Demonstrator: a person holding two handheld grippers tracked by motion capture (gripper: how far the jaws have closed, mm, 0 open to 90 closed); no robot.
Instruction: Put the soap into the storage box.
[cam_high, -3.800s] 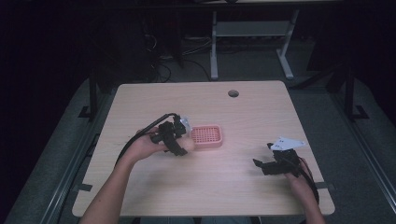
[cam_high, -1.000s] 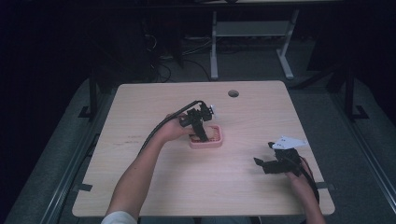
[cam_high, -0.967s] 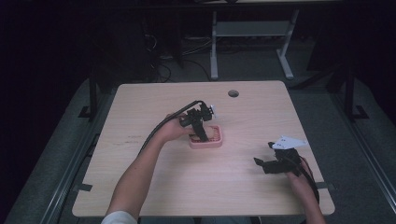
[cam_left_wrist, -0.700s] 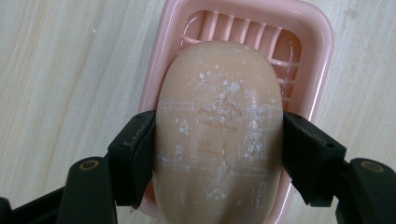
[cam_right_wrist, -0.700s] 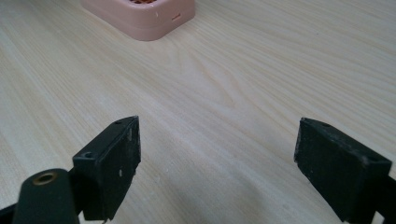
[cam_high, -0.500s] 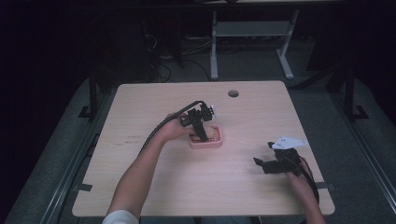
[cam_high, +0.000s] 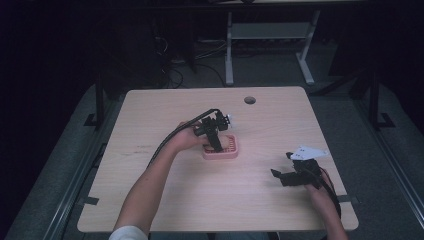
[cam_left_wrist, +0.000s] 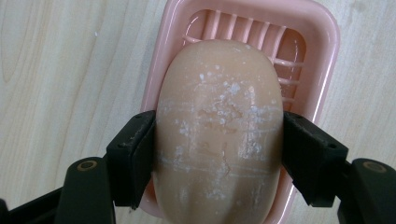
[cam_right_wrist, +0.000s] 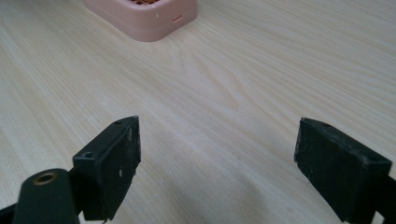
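Note:
A peach-coloured bar of soap (cam_left_wrist: 219, 126) with white scuffs sits between the jaws of my left gripper (cam_left_wrist: 218, 161), which is shut on it. The bar hangs just over a pink slatted soap dish (cam_left_wrist: 322, 56). In the high view the left gripper (cam_high: 216, 142) points down into the soap dish (cam_high: 231, 152) at the table's middle. My right gripper (cam_high: 281, 176) rests low at the front right with its jaws wide open and nothing between them; in the right gripper view (cam_right_wrist: 217, 161) the soap dish (cam_right_wrist: 154, 21) lies ahead at the top.
The light wooden table (cam_high: 150, 200) has a round cable hole (cam_high: 249, 100) near its far edge. Black cables trail from both grippers. A white metal stand (cam_high: 265, 35) is on the dark floor behind the table.
Since 3.8 s ago my left gripper carried the soap from left of the dish to over it. In the last second it has lowered slightly. The right gripper has stayed still.

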